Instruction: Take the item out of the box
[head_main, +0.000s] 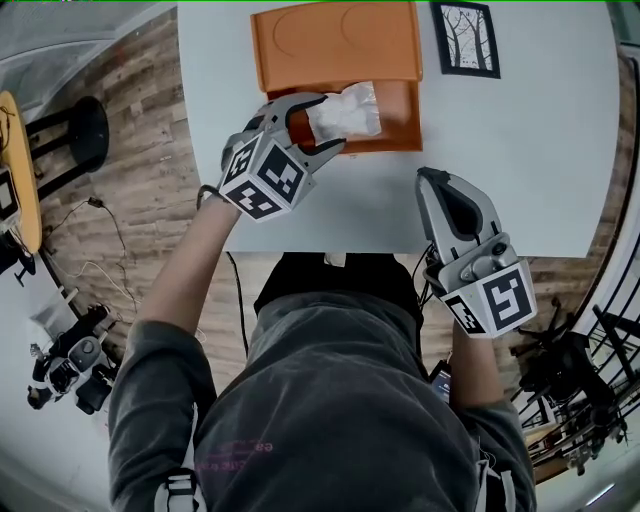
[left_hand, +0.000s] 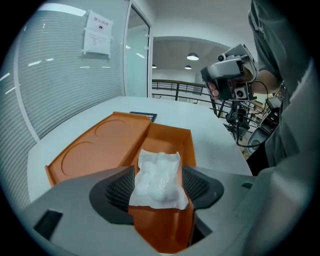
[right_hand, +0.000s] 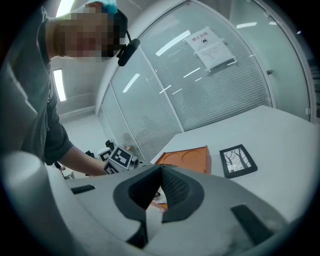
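Right now your left hand-held gripper (head_main: 322, 122) stands wide open, one jaw on either side of the white packet (head_main: 345, 110) and not squeezing it. The packet sits in the left end of the open orange box (head_main: 395, 135) on the table (head_main: 540, 150). Your right hand-held gripper (head_main: 432, 180) has its jaws together on nothing and hangs over the table's near edge, apart from the box, whose lid (head_main: 335, 40) lies flat open with a small framed tree picture (head_main: 465, 38) just beside it.
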